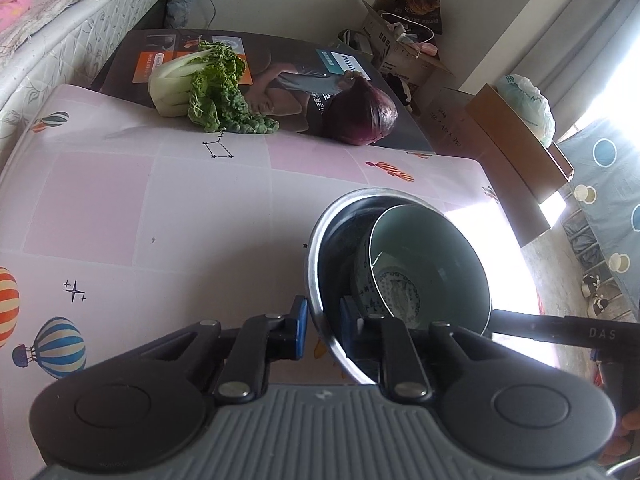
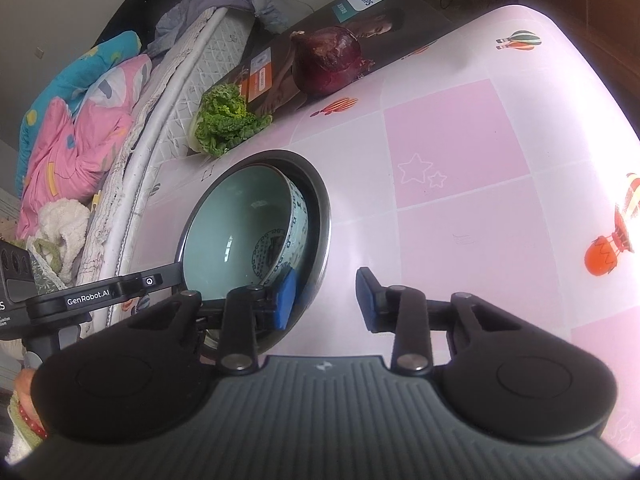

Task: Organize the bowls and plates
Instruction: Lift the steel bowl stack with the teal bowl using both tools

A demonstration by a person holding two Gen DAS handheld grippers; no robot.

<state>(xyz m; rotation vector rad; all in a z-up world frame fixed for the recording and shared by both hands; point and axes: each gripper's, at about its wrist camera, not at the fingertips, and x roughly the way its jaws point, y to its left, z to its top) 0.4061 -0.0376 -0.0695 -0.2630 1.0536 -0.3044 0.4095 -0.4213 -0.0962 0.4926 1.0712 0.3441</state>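
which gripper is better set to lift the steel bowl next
Left. The left hand-held gripper already straddles the steel bowl rim, pads closed on it. The right hand-held gripper also straddles the rim, but its pads stand apart.

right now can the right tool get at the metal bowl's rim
Probably yes: the right tool already straddles the metal bowl at its rim, one finger inside, one outside over bare tablecloth. The tilted ceramic bowl inside crowds the inner finger, though.
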